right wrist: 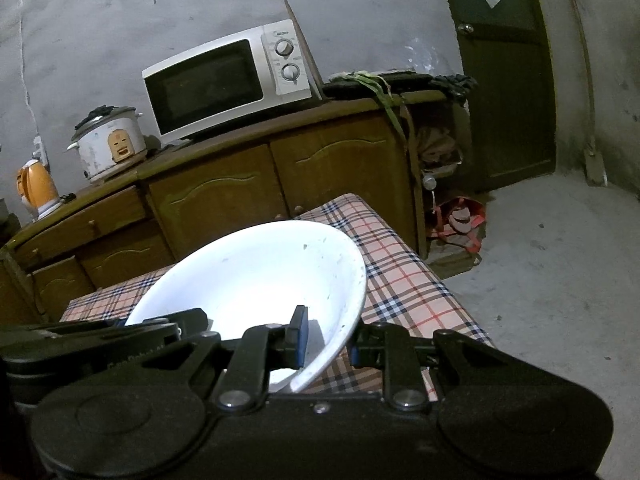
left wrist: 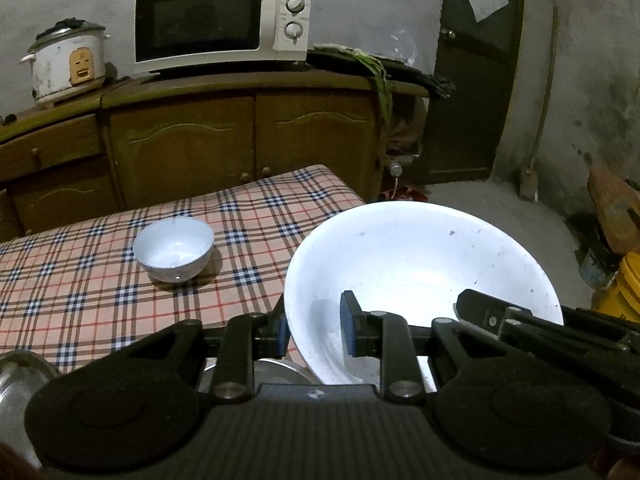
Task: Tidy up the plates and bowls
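A large white bowl (left wrist: 420, 264) is held between both grippers above the table's near right corner. My left gripper (left wrist: 316, 328) is shut on its left rim, one pad inside and one outside. My right gripper (right wrist: 326, 340) is shut on its right rim (right wrist: 352, 312); its fingers also show at the right of the left wrist view (left wrist: 492, 316). A small white bowl (left wrist: 174, 248) stands upright and alone on the checked tablecloth (left wrist: 80, 280), ahead and to the left of the left gripper.
A metal dish rim (left wrist: 16, 376) lies at the near left, another metal rim (left wrist: 276, 372) under the left gripper. Behind the table stands a wooden cabinet (left wrist: 192, 148) with a microwave (left wrist: 216, 20) and rice cooker (left wrist: 66, 64). Concrete floor (right wrist: 560, 260) and a door lie right.
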Tool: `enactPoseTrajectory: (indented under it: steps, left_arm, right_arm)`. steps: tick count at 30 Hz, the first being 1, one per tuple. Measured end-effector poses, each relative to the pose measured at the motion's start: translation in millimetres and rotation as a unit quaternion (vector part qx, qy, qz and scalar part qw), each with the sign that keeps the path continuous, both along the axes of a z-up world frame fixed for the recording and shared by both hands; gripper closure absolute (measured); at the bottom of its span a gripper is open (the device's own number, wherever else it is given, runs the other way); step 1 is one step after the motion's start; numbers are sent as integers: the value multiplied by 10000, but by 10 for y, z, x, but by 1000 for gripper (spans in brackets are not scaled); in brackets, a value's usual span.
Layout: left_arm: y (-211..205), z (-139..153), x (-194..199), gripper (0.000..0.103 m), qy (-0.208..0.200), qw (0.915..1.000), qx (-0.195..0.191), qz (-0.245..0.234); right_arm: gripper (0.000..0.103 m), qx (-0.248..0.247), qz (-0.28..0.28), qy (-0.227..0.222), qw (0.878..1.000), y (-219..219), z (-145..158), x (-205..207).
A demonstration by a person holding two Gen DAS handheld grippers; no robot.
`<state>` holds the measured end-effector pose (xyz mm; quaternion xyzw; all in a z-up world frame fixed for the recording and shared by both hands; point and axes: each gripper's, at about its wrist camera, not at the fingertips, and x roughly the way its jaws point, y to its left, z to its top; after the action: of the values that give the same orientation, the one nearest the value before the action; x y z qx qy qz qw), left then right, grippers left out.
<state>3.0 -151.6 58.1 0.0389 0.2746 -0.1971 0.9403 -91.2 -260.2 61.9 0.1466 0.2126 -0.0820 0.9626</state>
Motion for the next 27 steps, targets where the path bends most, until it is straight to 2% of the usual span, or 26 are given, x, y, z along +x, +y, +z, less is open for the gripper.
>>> enactPoseTrajectory:
  steps: [27]
  left_arm:
    - [147,-32,-231,77,-131,9999,74,70]
  right_arm:
    - [77,-39,97,-58,9999,142,-9,-158]
